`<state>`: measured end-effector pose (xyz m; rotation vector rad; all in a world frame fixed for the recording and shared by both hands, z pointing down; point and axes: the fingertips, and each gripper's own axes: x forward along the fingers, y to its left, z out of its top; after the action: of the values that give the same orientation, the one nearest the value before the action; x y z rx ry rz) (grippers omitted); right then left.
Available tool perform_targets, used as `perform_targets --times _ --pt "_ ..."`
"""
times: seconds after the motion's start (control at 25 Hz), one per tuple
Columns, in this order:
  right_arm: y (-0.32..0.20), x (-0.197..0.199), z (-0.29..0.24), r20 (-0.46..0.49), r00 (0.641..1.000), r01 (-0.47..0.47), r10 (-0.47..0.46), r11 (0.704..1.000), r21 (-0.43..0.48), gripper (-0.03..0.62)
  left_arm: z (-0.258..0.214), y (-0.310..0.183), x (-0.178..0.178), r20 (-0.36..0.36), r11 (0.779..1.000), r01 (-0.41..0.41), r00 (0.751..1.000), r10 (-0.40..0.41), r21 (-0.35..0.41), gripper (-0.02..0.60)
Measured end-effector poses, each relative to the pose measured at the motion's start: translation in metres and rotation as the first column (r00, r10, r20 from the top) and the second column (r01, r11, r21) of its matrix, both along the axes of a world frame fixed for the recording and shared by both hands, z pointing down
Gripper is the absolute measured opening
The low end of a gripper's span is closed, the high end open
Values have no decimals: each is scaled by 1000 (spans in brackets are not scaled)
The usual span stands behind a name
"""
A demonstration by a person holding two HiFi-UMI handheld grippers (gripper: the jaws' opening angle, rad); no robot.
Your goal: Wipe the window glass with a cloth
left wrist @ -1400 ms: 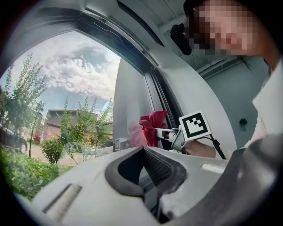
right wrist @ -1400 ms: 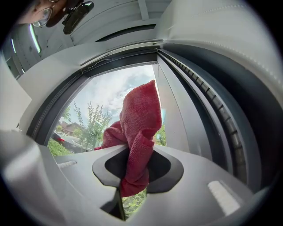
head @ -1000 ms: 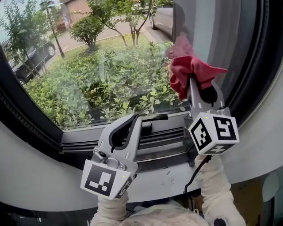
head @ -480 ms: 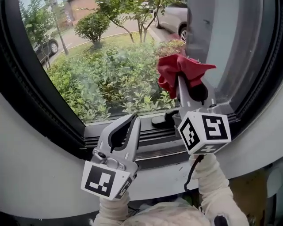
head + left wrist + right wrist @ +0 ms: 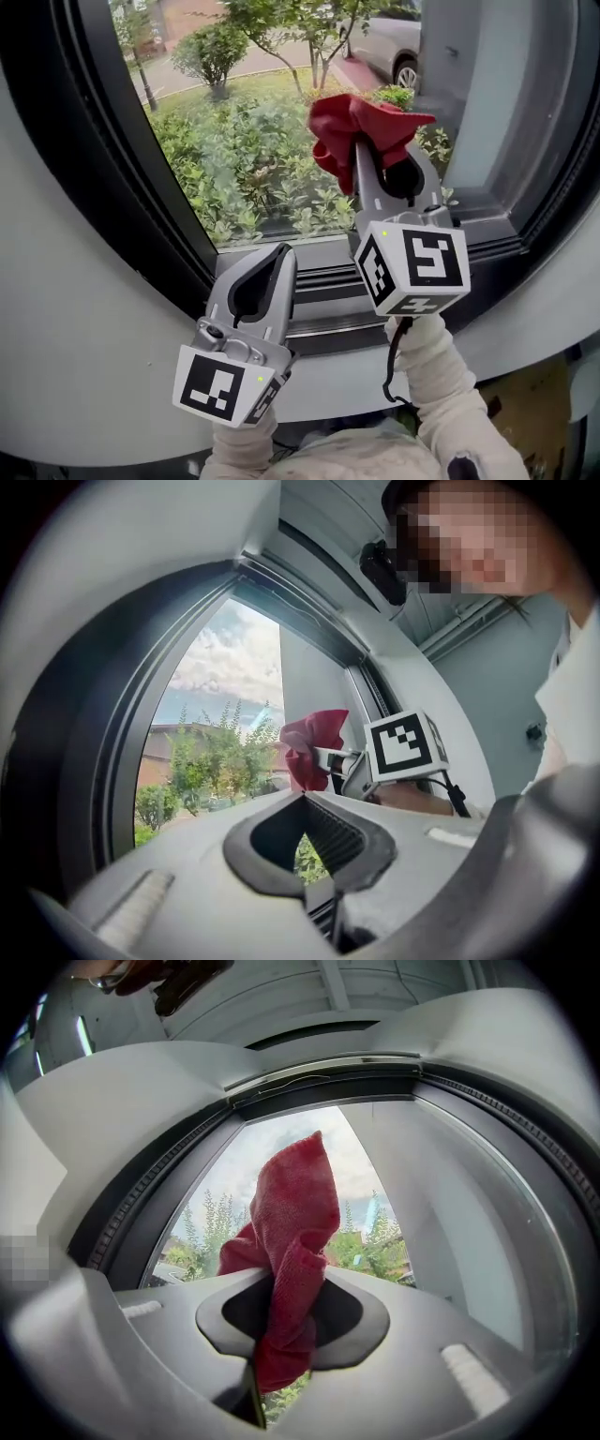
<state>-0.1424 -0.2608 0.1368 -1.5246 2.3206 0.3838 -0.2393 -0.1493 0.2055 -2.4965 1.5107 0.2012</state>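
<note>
A crumpled red cloth [image 5: 349, 127] is pinched in my right gripper [image 5: 375, 150] and held up against the window glass [image 5: 253, 141], near its right side. In the right gripper view the cloth [image 5: 286, 1241] stands up between the shut jaws, its tail hanging down through the gap. My left gripper [image 5: 272, 258] hovers lower, over the sill, jaws shut with nothing in them. From the left gripper view I see the cloth [image 5: 314, 747] and the right gripper's marker cube [image 5: 405, 745] beyond my own jaws.
The dark window frame [image 5: 141, 187] curves round the glass, with a sliding track [image 5: 319, 281] and white sill [image 5: 103, 366] below. Shrubs, trees and a parked car [image 5: 394, 42] lie outside. A person's sleeves [image 5: 441, 384] hold both grippers.
The right gripper with the red cloth has shifted left and a little up across the glass. The view has swung right. The left gripper has stayed where it was.
</note>
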Motion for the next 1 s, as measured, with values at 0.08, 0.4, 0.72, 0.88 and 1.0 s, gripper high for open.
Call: perform_targets --times 0.08,0.4,0.72,0.88,1.0 --pt "1 -2 15 7 1000 -10 10 1000 -7 110 -2 3 -3 3 1000 9 1000 -9 1 0" --pt "-6 13 46 -22 1000 -19 19 1000 5 110 6 2 26 12 1000 22 1000 -22 5 0" --pt "-18 79 43 -23 998 -52 52 999 -7 110 4 -9 77 21 1000 10 1000 -10 0 0" --pt "-28 126 38 -17 997 -73 73 997 4 112 2 -22 115 18 1000 -13 1000 13 8 0" --pt "-34 163 34 -17 995 -95 95 995 12 112 -1 -32 146 13 999 -34 999 34 13 0"
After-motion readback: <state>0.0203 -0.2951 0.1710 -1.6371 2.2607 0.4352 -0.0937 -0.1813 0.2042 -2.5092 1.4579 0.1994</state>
